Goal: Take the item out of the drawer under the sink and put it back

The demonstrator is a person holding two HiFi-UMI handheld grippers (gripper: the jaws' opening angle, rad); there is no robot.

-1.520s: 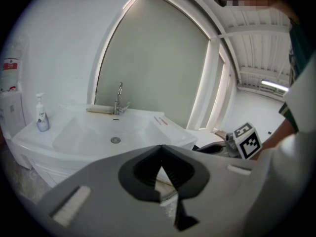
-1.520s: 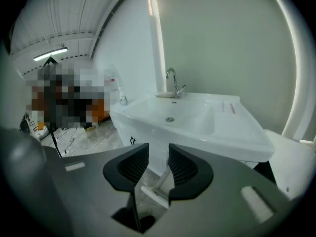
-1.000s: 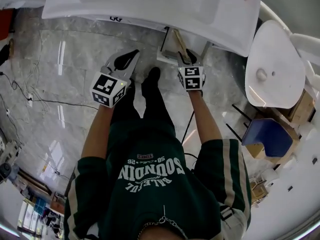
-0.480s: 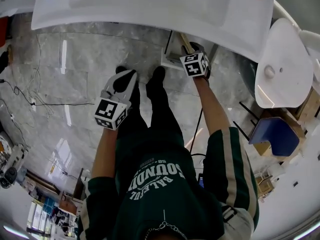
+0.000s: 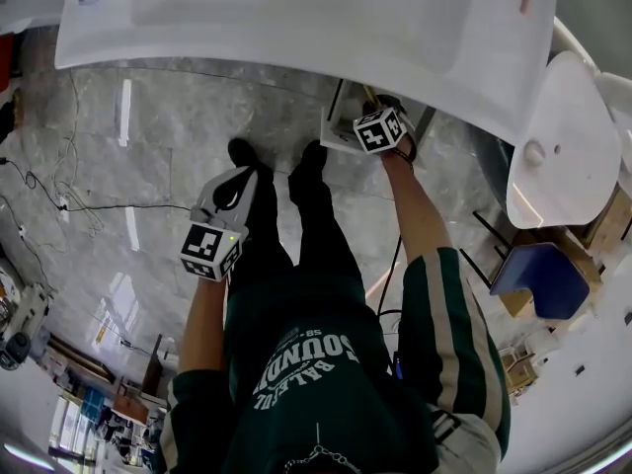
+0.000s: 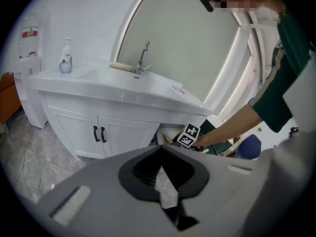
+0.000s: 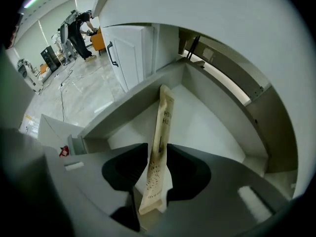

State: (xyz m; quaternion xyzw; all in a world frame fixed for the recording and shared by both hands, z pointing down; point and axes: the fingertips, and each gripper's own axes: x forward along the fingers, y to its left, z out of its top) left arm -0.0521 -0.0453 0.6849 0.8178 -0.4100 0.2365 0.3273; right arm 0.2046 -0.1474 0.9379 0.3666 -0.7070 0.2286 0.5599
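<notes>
Ok so, closest in: the right gripper [image 7: 157,184] has its 2 jaws pinched onto the packet [image 7: 159,142], clamped near its bottom end. The packet is a long, skinny, flat thing in tan kraft-looking paper with dark print down its face: a round dotted pattern low down and letters near the top that I can't read properly. It stands on edge and leans away, its top end reaching out over the open drawer [image 7: 212,115], which is white inside. Can't tell if it touches the drawer anywhere. In the head view that gripper sits right at the drawer, tucked under the edge of the white countertop [image 5: 296,18].

The left gripper [image 5: 233,188] hangs over the marble floor [image 5: 128,166], just beside the person's leg [image 5: 316,225] and well apart from the drawer. Its jaws are drawn together with only a thin sliver of floor showing between them, nothing in them.

Further off in the left gripper view: white vanity doors [image 6: 123,137] with 2 black handles [image 6: 99,134], then a faucet [image 6: 142,57] and a soap bottle [image 6: 65,58] up top.
</notes>
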